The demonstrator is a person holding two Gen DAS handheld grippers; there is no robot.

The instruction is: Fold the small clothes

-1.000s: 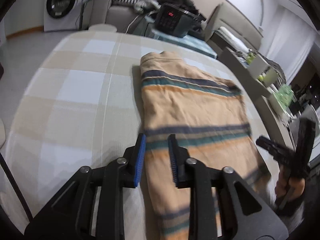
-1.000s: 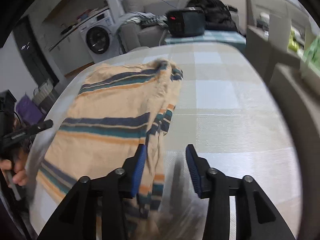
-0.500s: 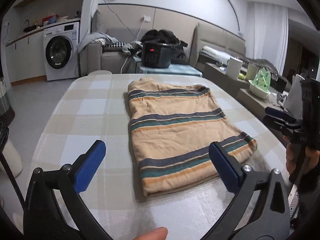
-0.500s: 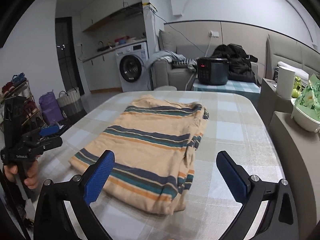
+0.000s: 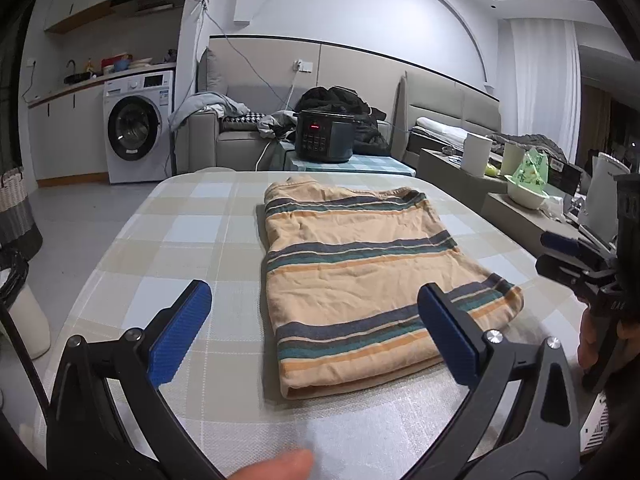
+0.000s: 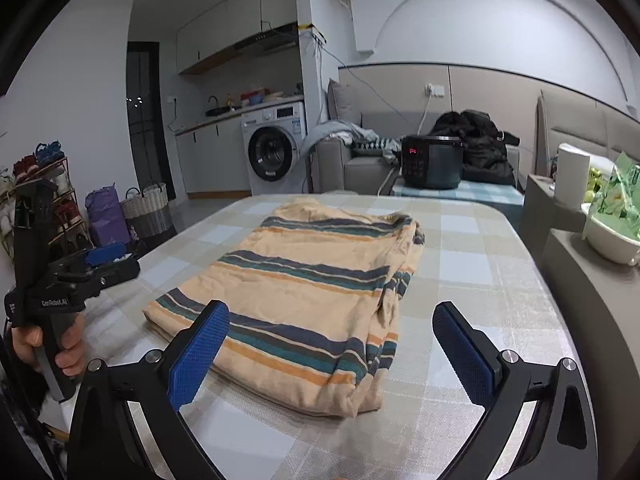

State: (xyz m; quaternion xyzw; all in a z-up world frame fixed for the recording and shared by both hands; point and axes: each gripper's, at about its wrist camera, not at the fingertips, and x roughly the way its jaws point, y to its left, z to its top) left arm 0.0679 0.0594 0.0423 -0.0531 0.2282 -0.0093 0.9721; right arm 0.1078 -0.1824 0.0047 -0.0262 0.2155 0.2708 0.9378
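So the striped shirt (image 5: pixel 360 280) is lying folded into a flat rectangle on the checked tablecloth (image 5: pixel 188 224), peach with dark blue, teal and orange bands. The left gripper (image 5: pixel 316 332) hangs over the near end of the table with its blue pads (image 5: pixel 180 336) spread as wide as they go, nothing between them but air; the shirt's near edge sits just ahead of the fingers, closer to the right-side pad. The right gripper (image 6: pixel 332 348) is in the same pose, fingers (image 6: pixel 198 354) thrown wide open and not touching the cloth, with the shirt's near corner right in front of the gap and its bunched, layered edge running away between the two pads. Each gripper shows up at the edge of the other's view, held in a hand (image 6: pixel 60 344) off the side of the table. Way past the fingertips there's a dark cooker (image 5: pixel 324 140) on a little table, plus a washing machine (image 5: pixel 136 128).
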